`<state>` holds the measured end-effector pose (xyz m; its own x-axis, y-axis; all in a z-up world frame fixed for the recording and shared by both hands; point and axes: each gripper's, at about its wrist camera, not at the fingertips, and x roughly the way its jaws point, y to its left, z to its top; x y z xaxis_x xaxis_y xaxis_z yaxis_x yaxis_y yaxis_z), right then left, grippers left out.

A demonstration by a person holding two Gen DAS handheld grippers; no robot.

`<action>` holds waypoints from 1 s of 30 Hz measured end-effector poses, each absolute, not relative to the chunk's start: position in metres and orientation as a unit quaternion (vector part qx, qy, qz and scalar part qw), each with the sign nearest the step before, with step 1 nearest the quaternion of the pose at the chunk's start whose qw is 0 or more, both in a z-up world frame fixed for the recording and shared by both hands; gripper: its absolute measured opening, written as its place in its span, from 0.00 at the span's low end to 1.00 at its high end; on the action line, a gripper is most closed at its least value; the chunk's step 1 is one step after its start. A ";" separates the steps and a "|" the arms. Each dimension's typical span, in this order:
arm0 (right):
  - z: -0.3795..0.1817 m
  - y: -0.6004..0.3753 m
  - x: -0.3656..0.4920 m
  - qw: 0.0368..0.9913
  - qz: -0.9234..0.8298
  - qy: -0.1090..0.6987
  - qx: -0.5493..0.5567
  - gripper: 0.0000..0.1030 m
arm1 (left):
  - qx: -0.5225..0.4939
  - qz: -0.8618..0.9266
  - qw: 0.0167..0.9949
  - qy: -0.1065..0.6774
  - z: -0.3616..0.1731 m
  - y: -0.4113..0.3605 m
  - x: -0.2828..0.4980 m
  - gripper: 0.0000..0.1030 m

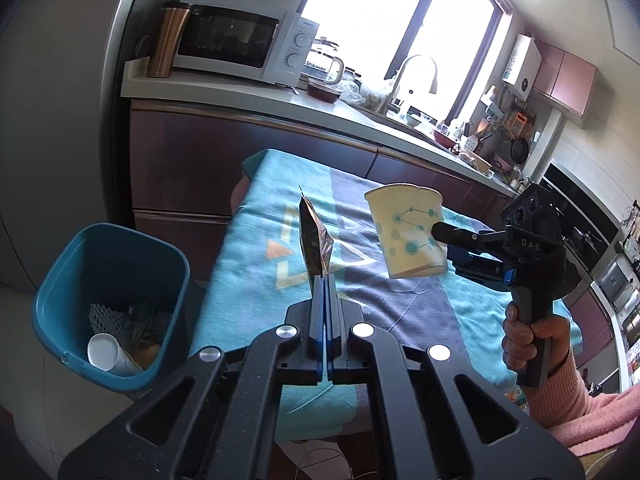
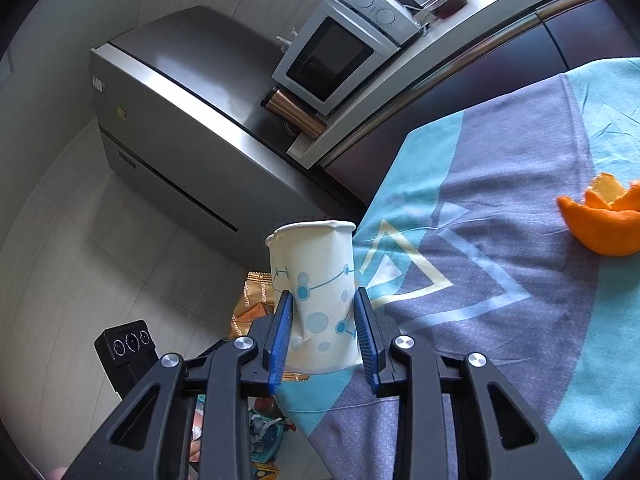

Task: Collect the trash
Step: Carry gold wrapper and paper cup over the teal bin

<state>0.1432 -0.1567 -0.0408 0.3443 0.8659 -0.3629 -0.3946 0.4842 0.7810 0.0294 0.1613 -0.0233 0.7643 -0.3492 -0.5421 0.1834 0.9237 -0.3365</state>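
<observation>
My left gripper is shut on a dark foil snack wrapper and holds it upright above the table's left part. In the right wrist view the wrapper shows gold behind the cup. My right gripper is shut on a squashed white paper cup with blue dots, held above the table's edge. The cup and right gripper also show in the left wrist view. A blue trash bin stands on the floor left of the table, with a white cup and other trash inside. An orange peel lies on the tablecloth.
The table carries a teal and grey cloth. Behind it runs a kitchen counter with a microwave, a copper tumbler, a kettle and a sink. A steel fridge stands at the left. More bags lie on the floor under the table.
</observation>
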 end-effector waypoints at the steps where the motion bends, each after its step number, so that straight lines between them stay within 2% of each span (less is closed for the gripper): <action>1: -0.041 -0.150 0.144 0.761 0.417 0.400 0.294 0.29 | -0.135 -0.139 0.931 0.311 -0.023 0.165 0.027 0.01; 30: -0.044 0.017 0.181 0.713 0.488 0.458 0.207 0.28 | -0.175 -0.005 0.936 0.306 -0.044 0.295 0.015 0.01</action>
